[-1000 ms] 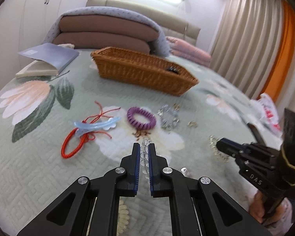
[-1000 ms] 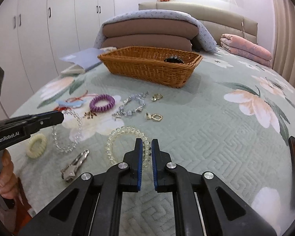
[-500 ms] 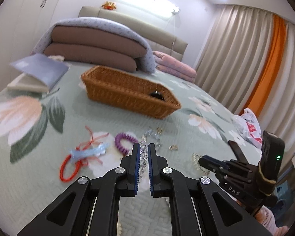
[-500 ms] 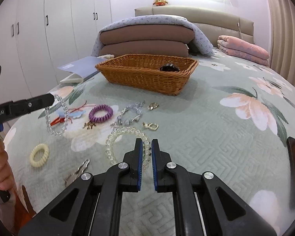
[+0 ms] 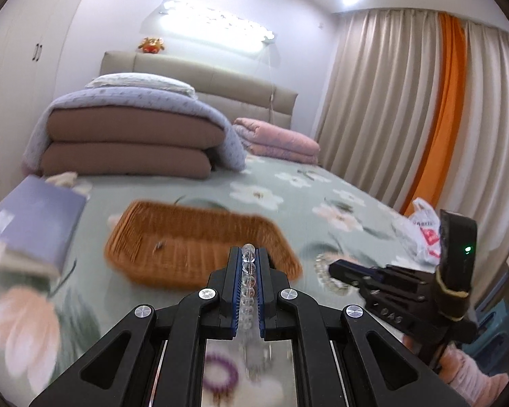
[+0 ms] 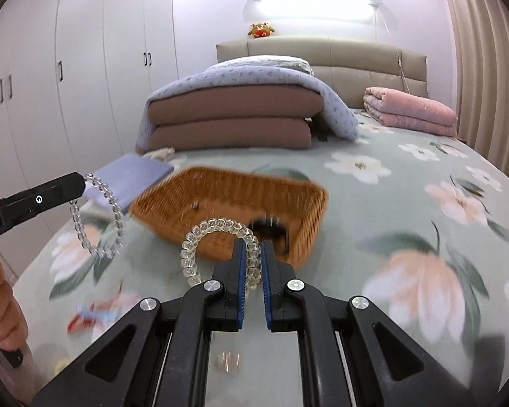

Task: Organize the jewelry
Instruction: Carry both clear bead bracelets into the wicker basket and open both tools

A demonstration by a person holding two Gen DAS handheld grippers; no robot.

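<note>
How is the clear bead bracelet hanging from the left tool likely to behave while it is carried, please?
The clear bead bracelet droops in a long loop below the left tool, so it is probably floppy and apt to swing. Only a few beads sit between the pads, and the beads look smooth and glassy, so it may slip. If dropped outside the wicker basket, its round beads might roll a little.

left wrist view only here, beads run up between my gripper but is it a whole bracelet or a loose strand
Observer: A whole loop. The right wrist view shows the clear bead bracelet hanging from the left gripper, clear of the bed.
Operator: what is the right gripper holding
Observer: The right gripper is shut on a clear coil hair tie, a ring that arcs out to its left.
Operator: anything in the basket yet
Observer: A dark item lies at the near right end of the basket; blur hides what it is.
</note>
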